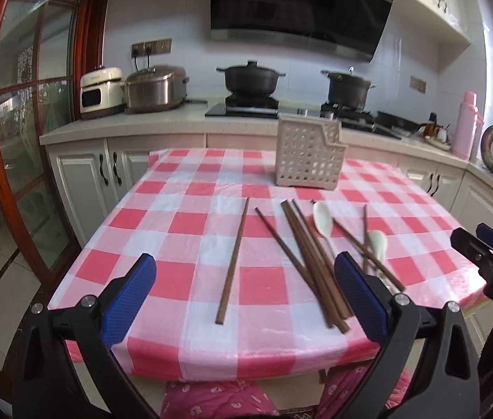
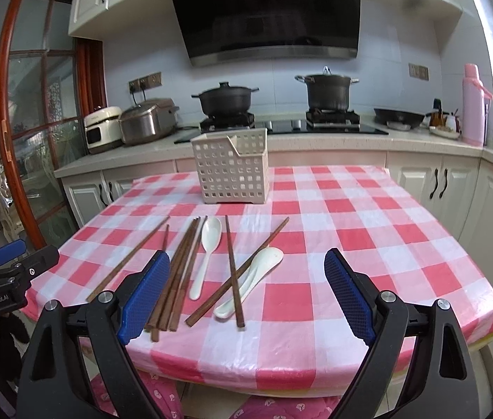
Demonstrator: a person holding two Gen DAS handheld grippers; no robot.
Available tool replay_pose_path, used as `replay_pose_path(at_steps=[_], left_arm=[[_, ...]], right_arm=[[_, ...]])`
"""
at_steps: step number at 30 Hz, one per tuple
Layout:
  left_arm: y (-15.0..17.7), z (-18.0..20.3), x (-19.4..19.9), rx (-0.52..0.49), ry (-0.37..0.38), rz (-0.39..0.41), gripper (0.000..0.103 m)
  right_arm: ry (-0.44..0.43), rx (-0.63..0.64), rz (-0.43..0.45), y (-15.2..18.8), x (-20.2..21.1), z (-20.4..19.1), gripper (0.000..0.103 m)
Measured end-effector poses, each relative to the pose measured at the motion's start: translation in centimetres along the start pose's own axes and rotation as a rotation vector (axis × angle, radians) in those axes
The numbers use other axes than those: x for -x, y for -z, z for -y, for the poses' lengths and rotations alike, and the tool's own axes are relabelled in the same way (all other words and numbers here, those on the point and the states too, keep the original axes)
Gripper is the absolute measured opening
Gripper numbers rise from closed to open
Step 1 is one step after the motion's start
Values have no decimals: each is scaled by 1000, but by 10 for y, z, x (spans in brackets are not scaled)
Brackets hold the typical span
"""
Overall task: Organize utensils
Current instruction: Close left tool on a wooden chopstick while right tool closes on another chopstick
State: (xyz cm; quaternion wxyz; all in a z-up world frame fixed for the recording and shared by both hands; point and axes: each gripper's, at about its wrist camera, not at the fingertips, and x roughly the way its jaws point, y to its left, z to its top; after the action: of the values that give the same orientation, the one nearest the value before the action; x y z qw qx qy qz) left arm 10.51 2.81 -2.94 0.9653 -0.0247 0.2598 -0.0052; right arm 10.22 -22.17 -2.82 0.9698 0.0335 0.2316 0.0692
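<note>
Several brown wooden chopsticks (image 1: 309, 262) (image 2: 176, 272) and two cream spoons (image 1: 323, 223) (image 2: 208, 244) (image 2: 257, 276) lie loose on the red-and-white checked table (image 1: 190, 223) (image 2: 368, 230). A beige perforated utensil holder (image 1: 307, 155) (image 2: 232, 167) stands upright at the table's far side. My left gripper (image 1: 246, 296) is open and empty, above the near edge over a single chopstick (image 1: 233, 262). My right gripper (image 2: 246, 296) is open and empty, over the crossed chopsticks and spoon. The right gripper also shows in the left wrist view (image 1: 484, 244), and the left gripper in the right wrist view (image 2: 16, 255).
Behind the table runs a kitchen counter (image 1: 176, 118) with a rice cooker (image 1: 155, 87), two black pots (image 1: 251, 76) (image 2: 328, 92) on the stove, a pan (image 2: 398, 117) and a pink flask (image 2: 473, 104). A glass door (image 1: 19, 139) is at left. Pink cushioned stools (image 1: 218, 398) sit below the near edge.
</note>
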Motion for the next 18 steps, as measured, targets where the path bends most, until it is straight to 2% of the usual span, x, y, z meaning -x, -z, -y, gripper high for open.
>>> replay_pose_path(at_steps=[4,7,9,15,18], left_arm=[[-11,-11,-41,29,16,-91,98],[-15,-14,-75,25,23,-189,98],[-18,-17,-97,21,8,-236,98],[-28,-16,-146,-33,-16,-314,98],[-32,-17,-168,-26,-12,-371,98]], right_arm=[[3,-11,-73,-1,-34,5,84],[10,-29,-152,0,-65,9,84],[1,-32,-193,-1,-83,9,84],[-4,-18,-248,-14,-123,8,84],[21,-13,-279,-19,-142,10,77]])
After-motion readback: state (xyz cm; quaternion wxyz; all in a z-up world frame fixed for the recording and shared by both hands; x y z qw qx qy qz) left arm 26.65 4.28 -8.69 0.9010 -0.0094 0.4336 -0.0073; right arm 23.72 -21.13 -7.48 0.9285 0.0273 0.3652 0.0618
